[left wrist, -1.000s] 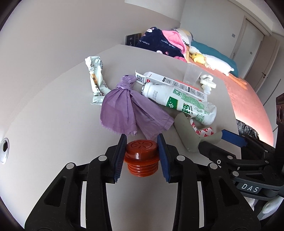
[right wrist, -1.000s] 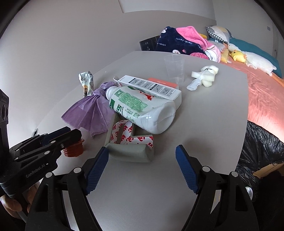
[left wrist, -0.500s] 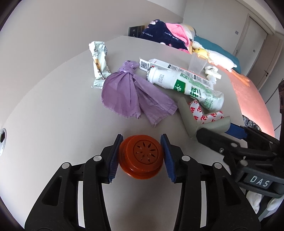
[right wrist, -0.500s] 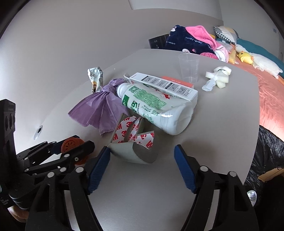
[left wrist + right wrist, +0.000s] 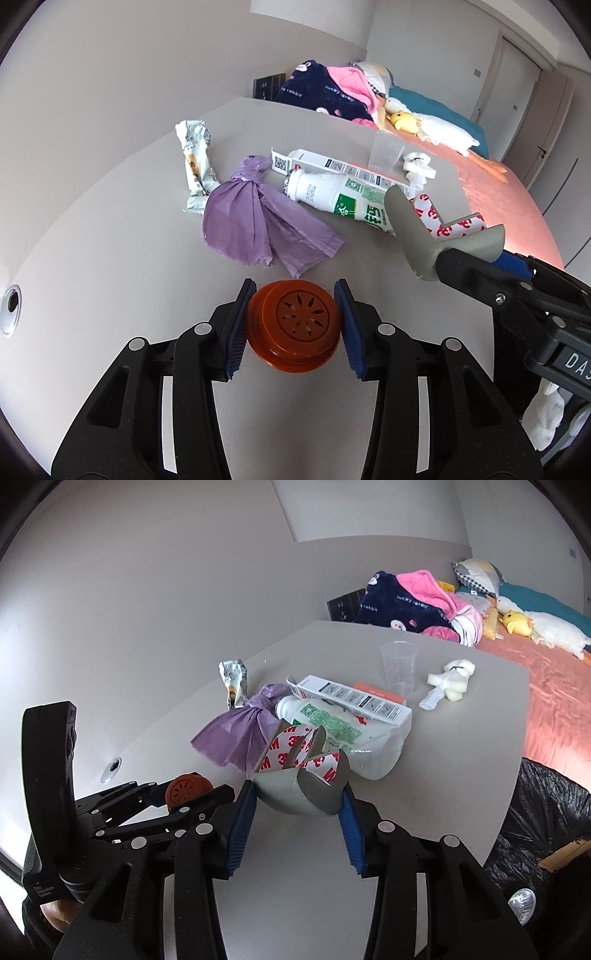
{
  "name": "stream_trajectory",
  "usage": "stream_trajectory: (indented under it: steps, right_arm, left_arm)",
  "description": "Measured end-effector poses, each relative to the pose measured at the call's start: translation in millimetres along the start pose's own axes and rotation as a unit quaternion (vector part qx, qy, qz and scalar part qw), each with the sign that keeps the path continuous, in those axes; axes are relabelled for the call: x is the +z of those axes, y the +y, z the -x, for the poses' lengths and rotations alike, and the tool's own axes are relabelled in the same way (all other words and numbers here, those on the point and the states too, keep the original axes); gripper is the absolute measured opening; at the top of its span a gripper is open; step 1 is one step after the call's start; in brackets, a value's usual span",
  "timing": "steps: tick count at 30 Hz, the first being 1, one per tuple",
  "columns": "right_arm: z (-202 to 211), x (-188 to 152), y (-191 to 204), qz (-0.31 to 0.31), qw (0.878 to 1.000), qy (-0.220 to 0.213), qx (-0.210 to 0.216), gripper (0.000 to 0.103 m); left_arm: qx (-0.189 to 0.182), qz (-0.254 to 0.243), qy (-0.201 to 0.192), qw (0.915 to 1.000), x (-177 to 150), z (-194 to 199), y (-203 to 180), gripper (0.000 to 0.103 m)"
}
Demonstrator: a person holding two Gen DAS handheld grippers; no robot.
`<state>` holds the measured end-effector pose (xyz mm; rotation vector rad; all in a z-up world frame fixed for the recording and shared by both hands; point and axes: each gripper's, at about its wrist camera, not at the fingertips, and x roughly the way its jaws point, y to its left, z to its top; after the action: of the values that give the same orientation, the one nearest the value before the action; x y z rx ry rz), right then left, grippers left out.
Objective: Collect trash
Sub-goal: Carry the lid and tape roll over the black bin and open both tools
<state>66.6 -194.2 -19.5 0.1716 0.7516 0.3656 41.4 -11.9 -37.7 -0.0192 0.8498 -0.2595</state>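
My left gripper [image 5: 293, 326] is shut on an orange-brown bottle cap [image 5: 295, 330] and holds it above the grey table [image 5: 110, 258]. My right gripper [image 5: 297, 805] is shut on a curled grey strip of 3M tape backing [image 5: 303, 775], lifted off the table; the strip also shows in the left wrist view [image 5: 417, 236]. On the table lie a purple knotted bag [image 5: 255, 221], a white bottle with a green label [image 5: 332, 197], a long white carton [image 5: 354, 699] and a snack wrapper [image 5: 195, 166].
A clear plastic cup [image 5: 399, 670] and a white crumpled wad [image 5: 450, 677] sit at the far side of the table. A black trash bag [image 5: 546, 819] hangs open at the table's right edge. A bed with clothes and plush toys [image 5: 517, 624] lies beyond.
My right gripper has closed on the tape backing and lifted it off the table. My left gripper has risen and tilted with the cap in it.
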Motion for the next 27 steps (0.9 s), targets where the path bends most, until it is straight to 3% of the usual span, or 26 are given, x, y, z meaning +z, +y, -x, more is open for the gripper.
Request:
stream_trajectory:
  steps: [15,27]
  right_arm:
    - [62,0,-43,-0.03,0.998,-0.043,-0.043,0.046]
    - [98,-13,-94,-0.073,0.992,-0.059,-0.088,0.047]
  left_arm:
    - [-0.039,-0.035,-0.016,0.9985,13,11,-59,0.043]
    - [-0.09,-0.073,-0.003,0.9933,19,2,-123,0.043]
